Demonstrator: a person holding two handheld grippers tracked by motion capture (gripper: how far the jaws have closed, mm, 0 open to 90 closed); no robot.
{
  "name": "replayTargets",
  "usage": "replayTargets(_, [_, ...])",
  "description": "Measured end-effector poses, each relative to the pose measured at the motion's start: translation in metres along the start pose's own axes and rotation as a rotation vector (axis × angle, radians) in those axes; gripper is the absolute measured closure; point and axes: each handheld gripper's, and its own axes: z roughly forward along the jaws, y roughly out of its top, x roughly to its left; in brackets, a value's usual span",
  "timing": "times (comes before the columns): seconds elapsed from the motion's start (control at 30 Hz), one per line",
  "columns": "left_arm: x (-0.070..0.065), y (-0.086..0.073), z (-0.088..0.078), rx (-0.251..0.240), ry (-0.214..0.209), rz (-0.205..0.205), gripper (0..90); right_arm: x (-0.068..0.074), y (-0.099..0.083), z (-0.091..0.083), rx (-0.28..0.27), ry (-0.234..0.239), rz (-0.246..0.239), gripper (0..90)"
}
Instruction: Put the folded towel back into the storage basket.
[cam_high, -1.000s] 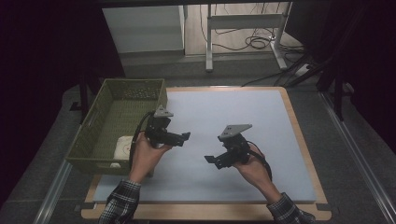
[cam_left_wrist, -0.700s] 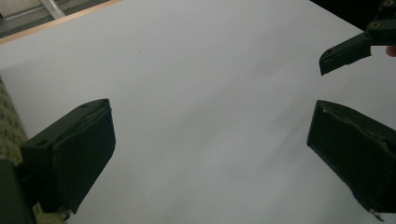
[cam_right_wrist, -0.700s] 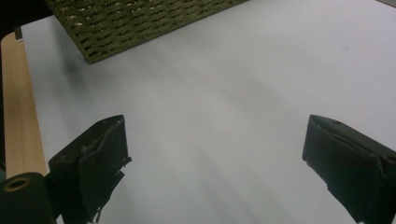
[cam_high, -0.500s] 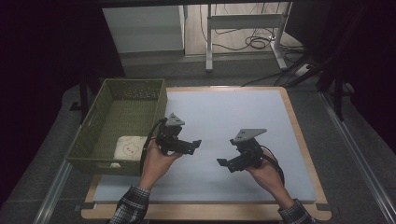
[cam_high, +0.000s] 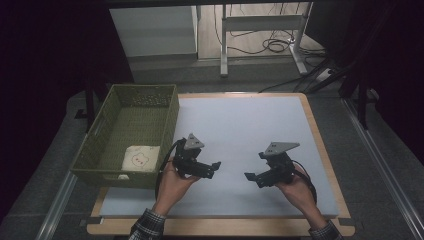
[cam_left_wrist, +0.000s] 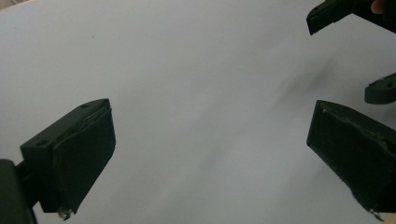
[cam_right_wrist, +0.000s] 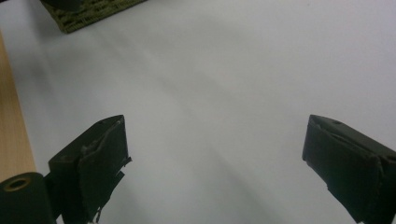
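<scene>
In the high view, a folded cloth (cam_high: 141, 158) with a small bear print lies in the near end of the green basket (cam_high: 172, 112) at the left of the tabletop (cam_high: 250, 120). Both claws hover over the bare white mat, apart from the basket, so the putting-away looks done and I judge little or nothing is left. The left claw (cam_high: 214, 169) is just right of the basket, the right claw (cam_high: 251, 178) near the mat's front right; both hold nothing. The basket's near wall hides part of the cloth, and a pale bit beside it is too small to name. In the left gripper view, the left claw (cam_left_wrist: 210, 154) stands wide over plain mat, with the other claw's tips cut off at the upper right. In the right gripper view, the right claw (cam_right_wrist: 215, 163) is likewise wide and empty, with a corner of the basket (cam_right_wrist: 88, 11) at the top left.
</scene>
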Motion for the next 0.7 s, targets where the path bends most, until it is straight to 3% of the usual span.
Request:
replayTargets(0.53, [-0.020, -0.026, 0.002, 0.009, -0.001, 0.037, 1.9, -0.009, -0.031, -0.017, 0.003, -0.027, 0.037, 7.1])
replayTargets(0.7, [-0.021, -0.036, 0.004, 0.010, -0.007, 0.030, 2.0, -0.009, -0.043, -0.020, 0.005, -0.038, 0.043, 7.1])
